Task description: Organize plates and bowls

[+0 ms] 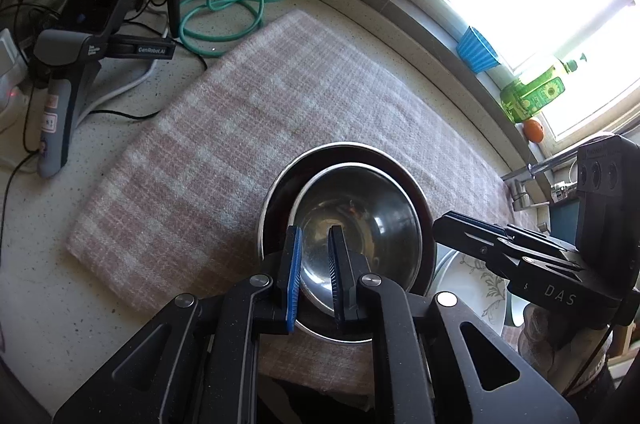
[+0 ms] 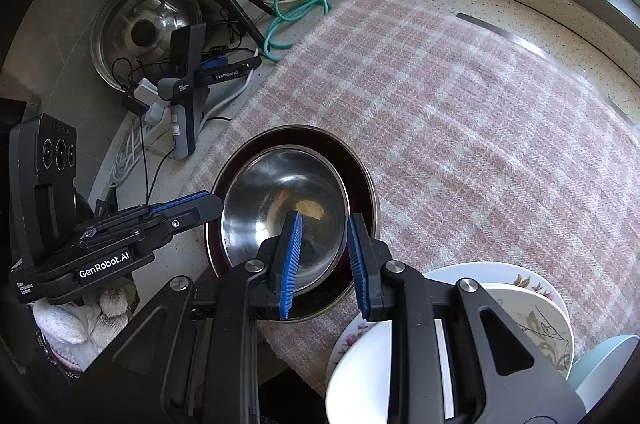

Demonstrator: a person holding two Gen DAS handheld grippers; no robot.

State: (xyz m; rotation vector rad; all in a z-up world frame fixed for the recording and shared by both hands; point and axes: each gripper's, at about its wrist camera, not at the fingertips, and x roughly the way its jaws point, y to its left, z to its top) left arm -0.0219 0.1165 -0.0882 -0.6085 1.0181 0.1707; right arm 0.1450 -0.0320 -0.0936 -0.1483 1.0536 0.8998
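A small steel bowl sits nested in a larger dark steel bowl on the pink checked cloth. My left gripper hovers over the near rim of the small bowl, jaws a little apart, holding nothing. My right gripper is open over the right rim of the same nested bowls. White floral plates are stacked at the lower right under my right gripper. They also show in the left wrist view.
A spare gripper on a stand, a tripod and green and black cables crowd the far left counter. A big steel lid leans there. A blue cup and green bottle stand on the window sill.
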